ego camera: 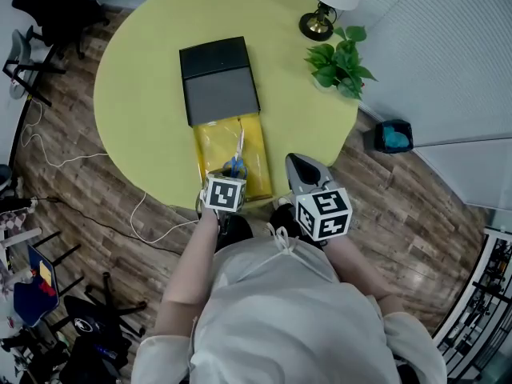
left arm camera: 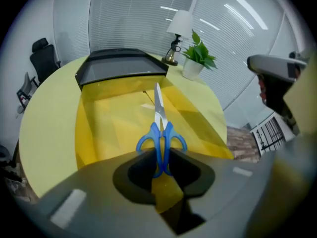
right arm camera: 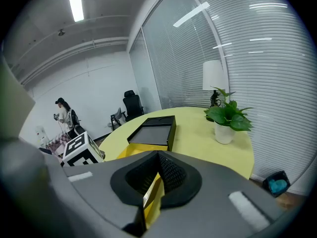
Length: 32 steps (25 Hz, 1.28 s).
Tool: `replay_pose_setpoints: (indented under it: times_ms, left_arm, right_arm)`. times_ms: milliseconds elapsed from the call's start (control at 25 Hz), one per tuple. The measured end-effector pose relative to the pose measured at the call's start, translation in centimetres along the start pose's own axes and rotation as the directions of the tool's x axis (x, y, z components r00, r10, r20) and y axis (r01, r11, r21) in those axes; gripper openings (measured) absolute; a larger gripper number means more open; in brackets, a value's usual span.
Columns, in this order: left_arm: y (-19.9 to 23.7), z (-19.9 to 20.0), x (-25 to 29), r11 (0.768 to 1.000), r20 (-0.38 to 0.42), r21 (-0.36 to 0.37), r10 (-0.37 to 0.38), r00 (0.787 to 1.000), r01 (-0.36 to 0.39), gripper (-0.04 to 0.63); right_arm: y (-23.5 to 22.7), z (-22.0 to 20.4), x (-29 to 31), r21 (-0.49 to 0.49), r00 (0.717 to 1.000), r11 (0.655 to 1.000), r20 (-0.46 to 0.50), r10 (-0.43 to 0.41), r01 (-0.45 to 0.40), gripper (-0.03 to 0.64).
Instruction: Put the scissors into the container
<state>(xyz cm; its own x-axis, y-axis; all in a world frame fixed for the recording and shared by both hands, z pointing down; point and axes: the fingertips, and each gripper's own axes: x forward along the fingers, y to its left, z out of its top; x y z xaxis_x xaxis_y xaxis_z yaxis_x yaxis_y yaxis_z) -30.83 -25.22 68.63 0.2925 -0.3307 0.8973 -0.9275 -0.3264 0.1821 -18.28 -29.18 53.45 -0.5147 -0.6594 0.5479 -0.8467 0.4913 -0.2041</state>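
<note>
Blue-handled scissors [ego camera: 237,160] [left arm camera: 161,133] are gripped by the handles in my left gripper [ego camera: 232,174] [left arm camera: 161,165], blades closed and pointing away. They hang over the open yellow container [ego camera: 210,146] [left arm camera: 99,123] [right arm camera: 116,152], which juts from a black box [ego camera: 218,78] [left arm camera: 119,66] [right arm camera: 153,130] toward the near edge of the round yellow table [ego camera: 136,94]. My right gripper [ego camera: 298,162] [right arm camera: 153,182] hovers just right of the container's near corner, its jaws together with nothing in them. It shows at the right edge of the left gripper view [left arm camera: 277,68].
A lamp [ego camera: 320,14] [left arm camera: 178,33] and a potted plant [ego camera: 340,62] [right arm camera: 228,115] stand at the table's far right. On the floor are a blue bin [ego camera: 394,137], white cables [ego camera: 152,222] and chairs at the left. A person [right arm camera: 62,115] stands far off.
</note>
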Motion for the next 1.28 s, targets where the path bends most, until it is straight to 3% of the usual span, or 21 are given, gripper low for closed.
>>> replay_pose_setpoints:
  times_ms: [200, 560, 720, 920, 1160, 1280]
  left_arm:
    - [0.0, -0.2, 0.4, 1.0, -0.041, 0.01, 0.012, 0.999, -0.012, 0.081]
    - [-0.2, -0.6, 0.4, 0.995, -0.039, -0.084, -0.049, 0.998, 0.046, 0.089]
    - [-0.9, -0.5, 0.1, 0.995, -0.017, -0.074, -0.068, 0.998, 0.067, 0.18]
    - [-0.9, 0.2, -0.5, 0.996, 0.031, -0.072, -0.056, 0.998, 0.058, 0.199]
    - [0.0, 2.1, -2.8, 0.997, 0.136, -0.081, -0.009, 0.991, 0.02, 0.099]
    - [0.2, 4.9, -5.9, 0.998, 0.257, -0.055, 0.036, 0.966, -0.022, 0.018]
  right_arm:
    - [-0.1, 0.2, 0.1, -0.005, 1.0, 1.0, 0.001, 0.008, -0.008, 0.0]
    - [0.2, 0.9, 0.0, -0.003, 1.0, 1.0, 0.021, 0.023, -0.023, 0.0]
    - [0.5, 1.4, 0.2, -0.013, 0.999, 0.999, 0.031, 0.033, -0.033, 0.0]
    - [0.6, 1.8, 0.2, -0.022, 0.998, 0.999, 0.037, 0.042, -0.041, 0.0]
    - [1.0, 1.6, 0.5, -0.034, 0.998, 0.998, 0.032, 0.055, -0.054, 0.0]
    - [1.3, 1.7, 0.5, -0.04, 0.998, 0.997, 0.029, 0.063, -0.062, 0.0]
